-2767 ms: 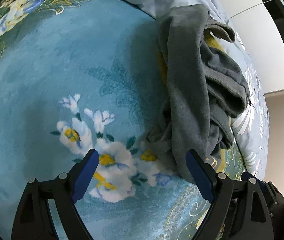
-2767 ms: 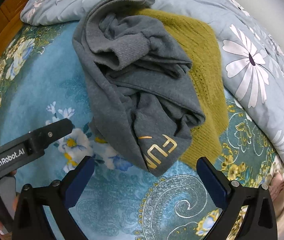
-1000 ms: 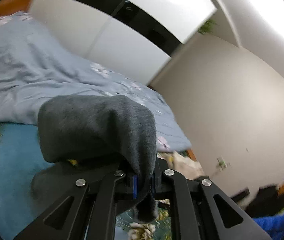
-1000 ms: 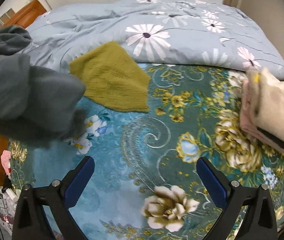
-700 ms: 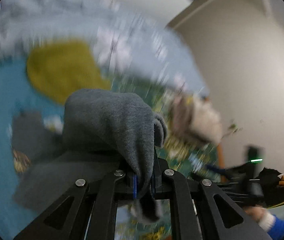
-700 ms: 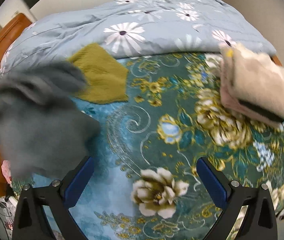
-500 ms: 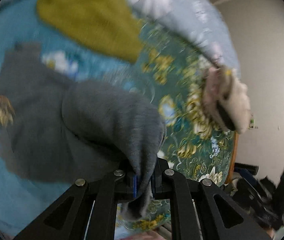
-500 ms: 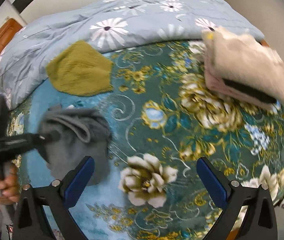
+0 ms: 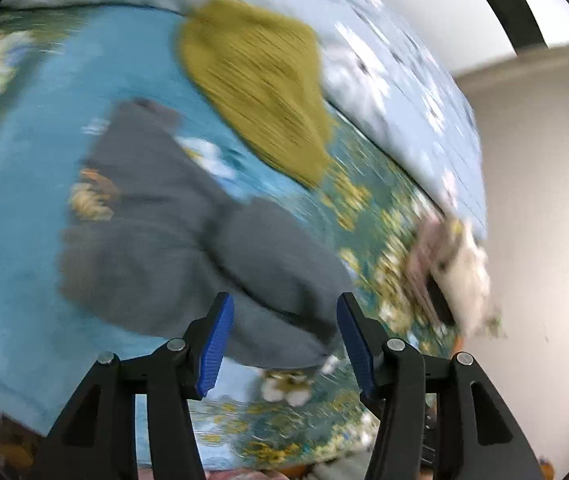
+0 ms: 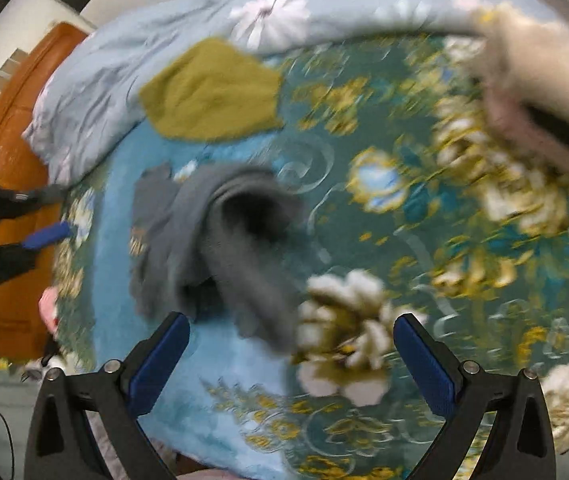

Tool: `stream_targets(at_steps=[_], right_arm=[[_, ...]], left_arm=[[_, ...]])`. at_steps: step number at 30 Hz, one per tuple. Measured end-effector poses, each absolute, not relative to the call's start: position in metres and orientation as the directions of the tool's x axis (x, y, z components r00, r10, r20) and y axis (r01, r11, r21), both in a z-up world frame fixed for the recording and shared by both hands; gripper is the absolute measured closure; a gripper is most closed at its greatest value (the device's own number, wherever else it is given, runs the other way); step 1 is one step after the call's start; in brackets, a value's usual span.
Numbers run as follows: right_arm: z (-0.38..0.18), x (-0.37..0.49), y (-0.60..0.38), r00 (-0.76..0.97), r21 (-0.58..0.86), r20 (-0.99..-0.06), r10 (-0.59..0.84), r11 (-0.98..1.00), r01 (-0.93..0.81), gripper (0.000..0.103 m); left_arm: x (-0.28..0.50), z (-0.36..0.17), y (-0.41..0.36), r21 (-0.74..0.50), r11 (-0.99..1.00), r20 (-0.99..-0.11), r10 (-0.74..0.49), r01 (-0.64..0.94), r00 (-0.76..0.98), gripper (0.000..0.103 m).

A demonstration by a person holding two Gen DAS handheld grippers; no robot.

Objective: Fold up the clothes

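My left gripper (image 9: 282, 330) has its jaws spread wide and nothing between the blue pads; the grey sweatshirt (image 9: 188, 248) lies just ahead of the fingertips, crumpled on the teal floral bedspread (image 9: 16, 184). Both views are motion-blurred, so fine detail is unreliable. In the right wrist view the grey sweatshirt (image 10: 220, 240) sits in a rumpled heap left of centre on the bedspread (image 10: 384, 240), apart from the olive-green knit garment (image 10: 212, 100), which lies flat near the pale blue floral duvet (image 10: 124, 64). A folded cream and pink stack (image 10: 532, 80) rests at the far right of the bed. My right gripper (image 10: 290, 360) is also fully open and holds nothing, poised above the bedspread just right of the sweatshirt.
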State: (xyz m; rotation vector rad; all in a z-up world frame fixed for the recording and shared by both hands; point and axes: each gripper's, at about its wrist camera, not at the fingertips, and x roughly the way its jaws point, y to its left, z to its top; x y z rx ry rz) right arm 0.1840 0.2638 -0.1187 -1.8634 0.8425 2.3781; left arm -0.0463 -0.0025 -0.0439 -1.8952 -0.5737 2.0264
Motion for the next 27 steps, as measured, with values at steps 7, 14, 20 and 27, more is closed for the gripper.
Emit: stream_targets(at_steps=[7,14,20,27], right_arm=[[-0.143,0.162,0.262,-0.308,0.585,-0.809,-0.501,-0.741,-0.331,0.006],[-0.194,0.126,0.263,-0.211,0.563,-0.820,-0.533,-0.681,-0.468,0.029],[-0.221,0.111,0.264,-0.222,0.589,-0.778,-0.588,-0.559,-0.584,0.071],[-0.177,0.064,0.254,-0.351,0.727,-0.672,-0.652,-0.489,-0.483,0.098]], left_arm=[[-0.008,-0.032,-0.081,-0.369,-0.890,-0.927,0.331,0.267,-0.178,0.048],[0.038,-0.040,-0.114,-0.343,-0.848,-0.939,0.293,0.404,-0.183,0.048],[0.061,-0.039,-0.128,-0.302,-0.850,-0.953,0.251,0.433,-0.172,0.048],[0.088,-0.036,-0.150,-0.270,-0.834,-0.961,0.202,0.481,-0.188,0.048]])
